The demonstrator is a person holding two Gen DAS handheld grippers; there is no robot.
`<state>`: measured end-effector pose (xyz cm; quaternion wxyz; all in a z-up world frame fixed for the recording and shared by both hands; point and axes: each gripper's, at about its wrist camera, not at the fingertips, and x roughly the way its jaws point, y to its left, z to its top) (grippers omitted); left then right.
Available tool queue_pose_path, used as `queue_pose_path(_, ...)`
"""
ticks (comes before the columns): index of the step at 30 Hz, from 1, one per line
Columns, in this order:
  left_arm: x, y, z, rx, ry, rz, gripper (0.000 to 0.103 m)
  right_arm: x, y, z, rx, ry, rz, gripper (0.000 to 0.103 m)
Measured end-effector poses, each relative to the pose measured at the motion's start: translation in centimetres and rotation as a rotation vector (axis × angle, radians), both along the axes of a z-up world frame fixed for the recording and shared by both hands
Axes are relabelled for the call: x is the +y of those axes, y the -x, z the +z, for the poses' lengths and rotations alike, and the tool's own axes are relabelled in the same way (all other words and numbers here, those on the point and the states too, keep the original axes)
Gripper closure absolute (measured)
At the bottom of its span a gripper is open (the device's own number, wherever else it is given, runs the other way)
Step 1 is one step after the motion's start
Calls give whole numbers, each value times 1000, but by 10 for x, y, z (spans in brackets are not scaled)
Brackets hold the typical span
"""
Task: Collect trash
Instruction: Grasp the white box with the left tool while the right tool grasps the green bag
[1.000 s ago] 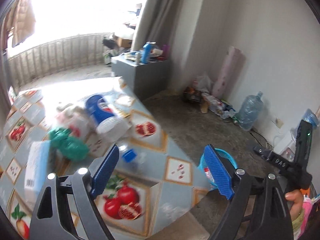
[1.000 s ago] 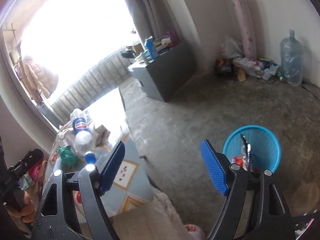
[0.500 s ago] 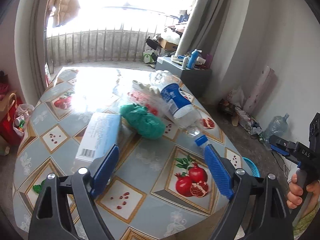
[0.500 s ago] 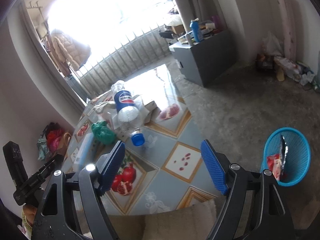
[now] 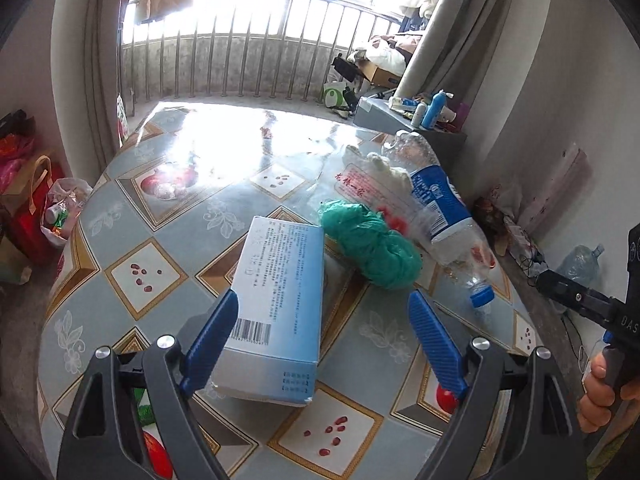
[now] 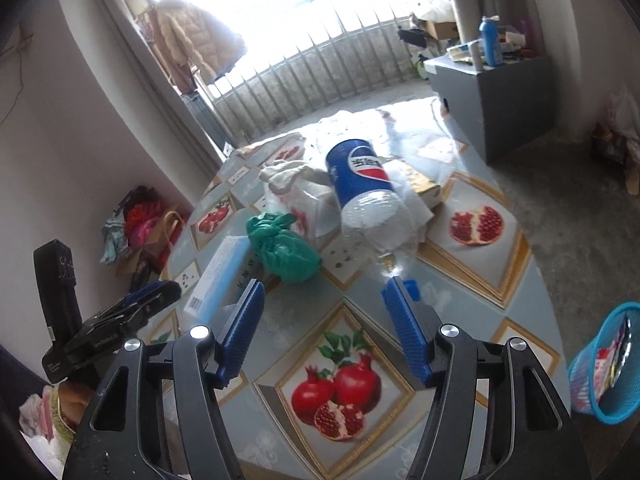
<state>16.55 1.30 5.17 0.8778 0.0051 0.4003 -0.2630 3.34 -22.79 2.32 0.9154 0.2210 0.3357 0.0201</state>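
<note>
L wrist view: left gripper (image 5: 323,338) fills the bottom of frame, blue pads spread wide, nothing clamped; a pale blue carton (image 5: 278,308) w/ barcode lies on the table (image 5: 132,276) between the pads, nearer the pad at lower left, contact unclear. Just beyond the carton, center-right, sits a knotted green plastic bag (image 5: 370,244); right of it an empty Pepsi bottle (image 5: 438,208) lies on its side, blue cap (image 5: 481,295) pointing to lower right, resting on a clear plastic bag w/ red print (image 5: 360,182). Right gripper's body shows at the right edge, held by a hand (image 5: 598,394). R wrist view: right gripper (image 6: 323,328) at bottom center, pads apart, empty, hovering over the pomegranate-print tablecloth; bottle cap peeks just behind the right-hand pad. Green bag mid-left, carton at its left. Blue mesh wastebasket (image 6: 608,364) stands on the floor at lower right, wrappers inside. Grey cabinet (image 6: 492,92) upper right.
</note>
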Motion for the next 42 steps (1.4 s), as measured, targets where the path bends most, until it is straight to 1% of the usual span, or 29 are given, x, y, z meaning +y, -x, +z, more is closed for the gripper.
queue_pose_path(3, -3, -17, -11, 23, -28, -9, 18, 16, -26, -1, 9, 26, 63, 47)
queue_pose_path(5, -4, -30, -18, 48, -41, 3, 18, 25, -41, -3, 15, 42, 96, 48)
queue_pose_path(11, -6, -58, -35, 92, -43, 25, 18, 46, -87, -11, 37, 83, 185, 51)
queue_pose_path(14, -6, -69, -43, 134, -26, 32, 18, 54, -106, -19, 64, 109, 211, 53)
queue_pose_path(17, -7, -73, -49, 159, -21, 24, 18, 56, -119, -25, 91, 135, 218, 55)
queue_pose_path(20, -11, -71, -55, 162, -47, 16, 18, 56, -126, -33, 118, 142, 225, 59)
queue_pose_path(22, -11, -71, -58, 171, -55, 30, 19, 57, -127, -35, 124, 133, 233, 61)
queue_pose_path(23, -10, -71, -60, 177, -54, 38, 23, 57, -127, -35, 126, 131, 235, 62)
queue_pose_path(25, -8, -71, -63, 192, -42, 43, 29, 59, -127, -35, 125, 131, 240, 69)
queue_pose_path(26, -6, -70, -64, 198, -34, 45, 30, 60, -126, -35, 126, 125, 246, 70)
queue_pose_path(31, -1, -61, -63, 203, -23, 60, 31, 62, -122, -33, 136, 101, 256, 80)
queue_pose_path(36, 8, -42, -63, 245, 14, 65, 31, 55, -105, -37, 157, -7, 261, 82)
queue_pose_path(42, 12, -9, -62, 313, 75, 47, 31, 49, -62, -44, 184, -113, 232, 83)
